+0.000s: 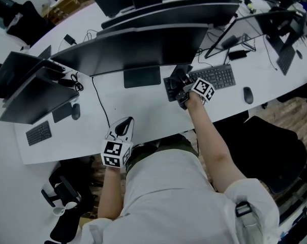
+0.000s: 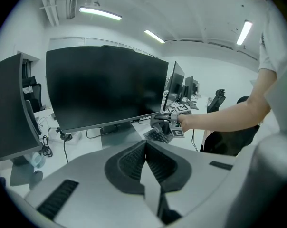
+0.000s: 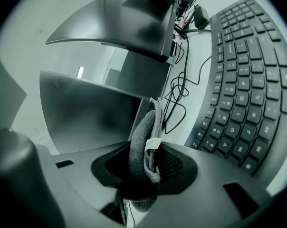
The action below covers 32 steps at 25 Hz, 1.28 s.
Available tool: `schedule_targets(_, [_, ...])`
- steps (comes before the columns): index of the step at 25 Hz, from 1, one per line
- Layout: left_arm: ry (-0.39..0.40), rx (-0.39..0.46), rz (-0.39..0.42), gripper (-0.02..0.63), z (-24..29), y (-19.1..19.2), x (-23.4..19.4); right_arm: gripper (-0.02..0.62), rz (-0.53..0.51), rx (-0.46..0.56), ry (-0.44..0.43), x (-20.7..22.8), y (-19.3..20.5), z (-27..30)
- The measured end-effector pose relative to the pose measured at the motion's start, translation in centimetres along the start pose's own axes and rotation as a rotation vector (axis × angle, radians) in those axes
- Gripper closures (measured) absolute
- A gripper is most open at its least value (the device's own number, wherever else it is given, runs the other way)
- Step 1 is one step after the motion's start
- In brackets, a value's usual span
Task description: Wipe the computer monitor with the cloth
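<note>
The wide dark monitor stands mid-desk, its screen blank. My right gripper hovers over the keyboard just below the monitor's lower right corner. It is shut on a folded grey cloth with a small white tag, which sticks out past the jaws toward the screen's bottom edge. My left gripper rests low over the white desk in front of the monitor stand, jaws pressed together on nothing. The left gripper view shows the right gripper and the person's forearm at the screen's corner.
A black keyboard lies under the right gripper, with loose cables behind it. A mouse sits to the right. More monitors and a small keyboard stand at the left, another monitor behind. An office chair is at the right.
</note>
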<state>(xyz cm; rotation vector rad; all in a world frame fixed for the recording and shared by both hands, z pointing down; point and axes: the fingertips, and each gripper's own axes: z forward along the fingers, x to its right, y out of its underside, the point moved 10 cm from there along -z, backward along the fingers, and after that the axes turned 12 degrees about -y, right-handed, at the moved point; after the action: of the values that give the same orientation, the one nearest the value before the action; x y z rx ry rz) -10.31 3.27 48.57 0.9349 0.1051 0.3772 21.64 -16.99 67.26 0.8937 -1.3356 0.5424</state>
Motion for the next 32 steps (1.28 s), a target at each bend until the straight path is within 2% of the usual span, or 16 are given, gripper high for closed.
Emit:
schedule_targets(7, [0.004,0.008,0.012,0.603,1.3,-1.0,1.9,0.453,-0.086,-0.044,0.028,0.5,-2.8,-1.8])
schedule_targets(19, [0.023,0.037,0.019,0.603,3.3,-2.2,3.9,0.451,-0.392,-0.233,0.121,-0.9,-6.7,-3.3])
schedule_targets(27, [0.057,0.062,0.016,0.603,4.6,-2.8,4.6,0.451,-0.529,-0.293,0.058,-4.7,-8.7,-3.1])
schedule_targets(32, [0.089,0.088,0.012,0.603,5.1,-3.1,4.3,0.451,-0.562,-0.287,0.027,-7.1,-9.2,-3.0])
